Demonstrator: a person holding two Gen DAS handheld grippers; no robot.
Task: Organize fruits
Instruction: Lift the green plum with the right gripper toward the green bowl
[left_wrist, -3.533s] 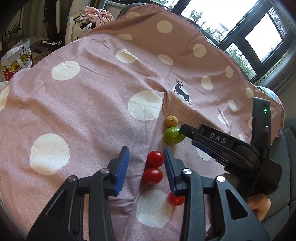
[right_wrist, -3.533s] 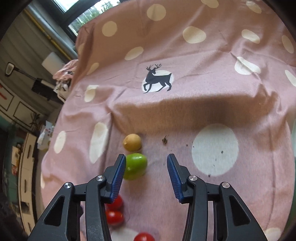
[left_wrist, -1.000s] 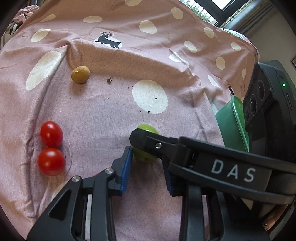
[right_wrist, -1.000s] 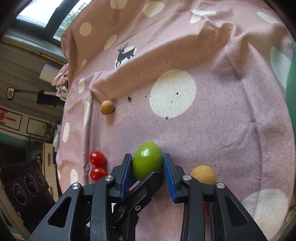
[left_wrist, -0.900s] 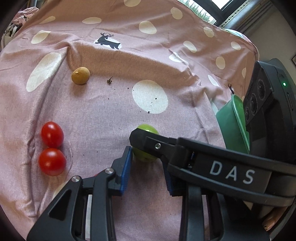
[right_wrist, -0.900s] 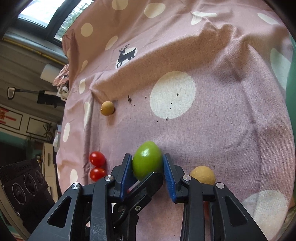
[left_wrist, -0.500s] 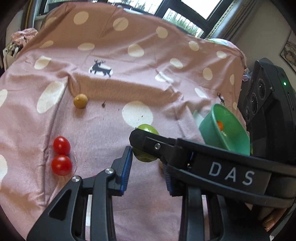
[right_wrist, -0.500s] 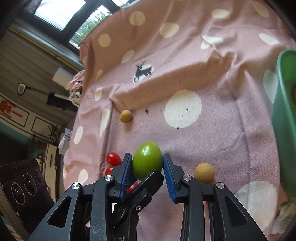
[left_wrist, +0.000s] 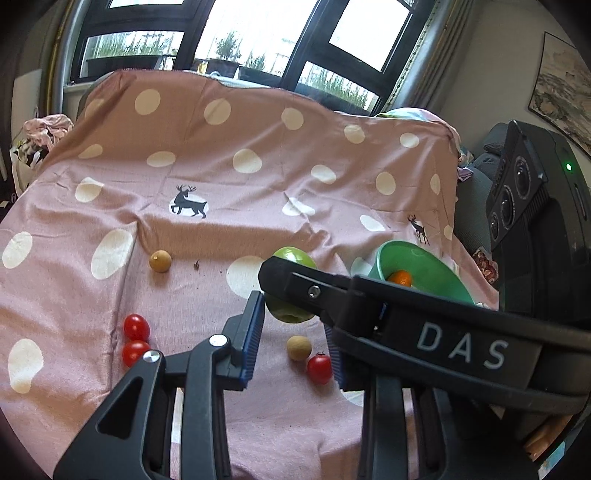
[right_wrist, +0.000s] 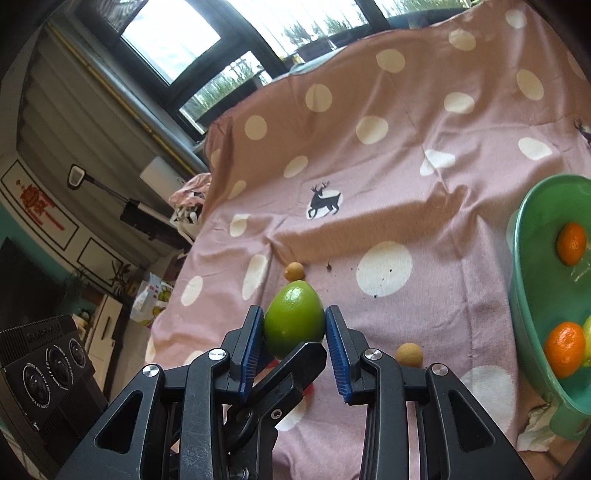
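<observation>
My right gripper (right_wrist: 294, 325) is clamped on the green fruit (right_wrist: 293, 314). The 2 blue pads (right_wrist: 255, 332) press its flanks and it is carried clear of the spotted cloth (right_wrist: 424, 184). I judge the side grip is there because the skin looks smooth and rounded, so it could squirt out under an off-centre squeeze.

The green bowl (right_wrist: 517, 258) sits off to the right with 2 oranges (right_wrist: 571, 243) inside, which makes it the likely drop point.

My left gripper (left_wrist: 293, 332) sits just under the right one. Its jaws are a little apart with nothing between them, and 1 of its fingers crosses below the fruit, perhaps as a guard against a drop.

On the cloth lie 3 cherry tomatoes (left_wrist: 136, 326) and 2 small brown fruits (left_wrist: 160, 261), none of them sorted yet.
</observation>
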